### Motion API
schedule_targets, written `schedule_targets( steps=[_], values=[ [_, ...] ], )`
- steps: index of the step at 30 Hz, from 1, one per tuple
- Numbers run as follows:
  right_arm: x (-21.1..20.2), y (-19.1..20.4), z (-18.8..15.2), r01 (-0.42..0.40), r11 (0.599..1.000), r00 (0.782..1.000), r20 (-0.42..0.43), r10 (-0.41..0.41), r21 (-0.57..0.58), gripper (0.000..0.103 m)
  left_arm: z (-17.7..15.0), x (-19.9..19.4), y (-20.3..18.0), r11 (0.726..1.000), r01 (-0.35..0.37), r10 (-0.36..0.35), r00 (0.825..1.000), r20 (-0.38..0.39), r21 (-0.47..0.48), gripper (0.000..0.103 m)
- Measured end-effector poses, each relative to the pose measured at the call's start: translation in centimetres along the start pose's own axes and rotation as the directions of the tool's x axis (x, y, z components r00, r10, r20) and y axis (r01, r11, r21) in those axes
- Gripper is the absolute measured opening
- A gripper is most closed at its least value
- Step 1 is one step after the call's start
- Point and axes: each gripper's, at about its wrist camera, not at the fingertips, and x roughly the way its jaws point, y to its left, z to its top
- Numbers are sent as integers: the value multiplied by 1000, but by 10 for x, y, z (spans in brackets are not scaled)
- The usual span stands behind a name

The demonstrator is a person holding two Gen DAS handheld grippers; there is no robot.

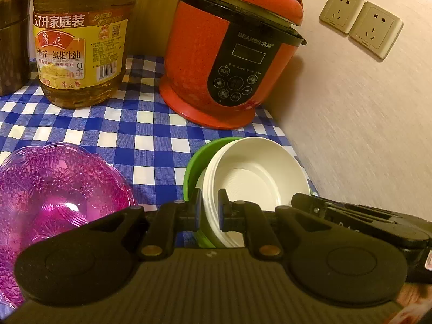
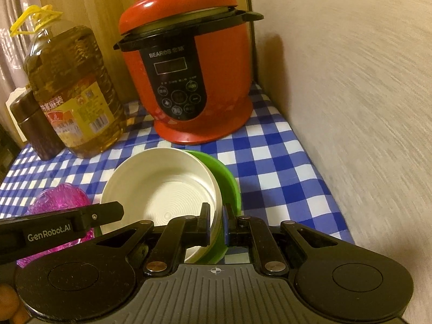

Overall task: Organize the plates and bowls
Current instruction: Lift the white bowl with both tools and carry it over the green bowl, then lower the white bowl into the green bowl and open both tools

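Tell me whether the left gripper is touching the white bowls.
Touching. The left wrist view shows the left gripper with its pads clamped on the rim of the white bowls, no gap either side.

textured beige wall (image 1: 364, 135), twin sockets (image 1: 360, 21), wood panel (image 2: 94, 5)

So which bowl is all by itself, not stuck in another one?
The purple see-through bowl. The white bowl sits nested inside the green bowl.
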Motion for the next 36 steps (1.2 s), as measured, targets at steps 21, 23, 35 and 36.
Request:
schedule_targets(
  steps=[21,23,35,36],
  values=[
    [-1,3,-3,13,999,1000,16,-13,-42,9,-2,0,-3,999,-16,15,1000,12,48,10],
    [-1,3,-3,9,999,1000,17,-8,-46,10,-2,0,-2,999,-14,13,1000,13,48,10],
    [-4,0,-2,-28,999,998,58,31,-43,26,0,-5,-6,998,8,-11,998,59,63,32],
    [-5,0,-1,-31,999,997,64,34,-40,28,0,-5,-5,998,10,-14,998,59,61,32]
  ],
)
